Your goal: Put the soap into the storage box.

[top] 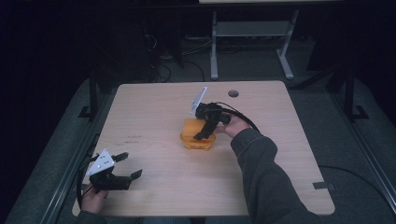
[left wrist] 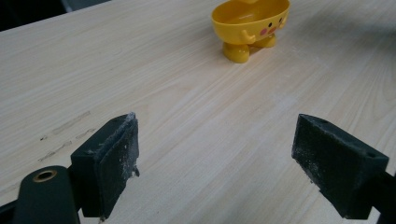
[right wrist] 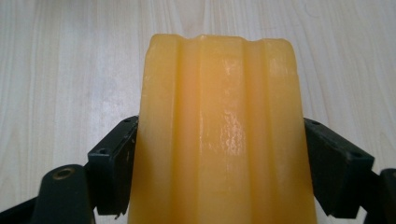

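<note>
Right tool [top: 204, 135] clamped on ridged yellow-orange block [right wrist: 219, 135], long axis along jaws, directly above yellow chick-shaped bowl [left wrist: 250, 23] mid-desk [top: 154, 186]; left tool [top: 125, 165] wide, idle, well apart.

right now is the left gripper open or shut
Open. The left gripper has its jaws spread wide apart over the bare table, with nothing between them; the yellow bowl stands farther off.

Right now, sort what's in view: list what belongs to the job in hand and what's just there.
In the job:
- right gripper, shut on the orange ridged block
- yellow duck-faced bowl, under that block

Just there:
- left gripper, open and holding nothing
- wooden table
- desk frame behind it
</note>
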`<state>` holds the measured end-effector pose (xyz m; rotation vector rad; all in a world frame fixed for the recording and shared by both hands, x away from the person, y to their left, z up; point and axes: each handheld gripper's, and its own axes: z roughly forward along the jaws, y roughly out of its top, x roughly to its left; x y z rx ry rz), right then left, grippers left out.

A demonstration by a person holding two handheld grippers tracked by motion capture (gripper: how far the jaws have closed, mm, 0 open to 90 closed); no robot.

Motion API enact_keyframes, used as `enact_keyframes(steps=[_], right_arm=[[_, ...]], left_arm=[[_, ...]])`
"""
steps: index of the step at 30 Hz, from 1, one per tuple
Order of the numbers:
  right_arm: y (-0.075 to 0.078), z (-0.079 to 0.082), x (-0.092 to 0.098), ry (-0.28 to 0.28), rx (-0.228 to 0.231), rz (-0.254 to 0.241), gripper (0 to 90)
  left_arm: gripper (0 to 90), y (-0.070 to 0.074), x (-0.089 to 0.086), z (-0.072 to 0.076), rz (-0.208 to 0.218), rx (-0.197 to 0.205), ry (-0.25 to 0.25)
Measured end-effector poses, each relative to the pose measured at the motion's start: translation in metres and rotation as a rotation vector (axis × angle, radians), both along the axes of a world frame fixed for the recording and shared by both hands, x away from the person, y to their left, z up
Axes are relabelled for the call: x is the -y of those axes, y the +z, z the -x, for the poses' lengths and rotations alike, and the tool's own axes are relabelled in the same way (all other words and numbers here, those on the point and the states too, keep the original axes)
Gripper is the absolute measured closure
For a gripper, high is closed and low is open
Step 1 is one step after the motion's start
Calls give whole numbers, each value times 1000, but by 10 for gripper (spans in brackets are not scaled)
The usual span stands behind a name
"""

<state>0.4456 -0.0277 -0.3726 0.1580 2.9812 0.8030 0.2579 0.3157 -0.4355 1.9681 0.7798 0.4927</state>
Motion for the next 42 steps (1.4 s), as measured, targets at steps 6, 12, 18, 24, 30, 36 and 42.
enact_keyframes(steps=[6, 12, 18, 24, 30, 36, 42], right_arm=[[-5, -1, -3, 6, -9, 3, 203], [-9, -1, -6, 14, -4, 5, 203], [-14, -2, -9, 20, -8, 13, 203], [-19, -3, -10, 29, -15, 33, 202], [-19, -3, -10, 28, -14, 30, 202], [-19, -3, -9, 21, -22, 25, 199], [-19, -3, -9, 18, -31, 19, 199]], left_arm=[[143, 0, 0, 0, 0, 0, -2], [143, 0, 1, 0, 6, 0, -2], [143, 0, 1, 0, 15, 0, 1], [143, 0, 1, 0, 17, 0, -1], [143, 0, 1, 0, 16, 0, -1], [143, 0, 1, 0, 17, 0, -1], [143, 0, 1, 0, 16, 0, -1]])
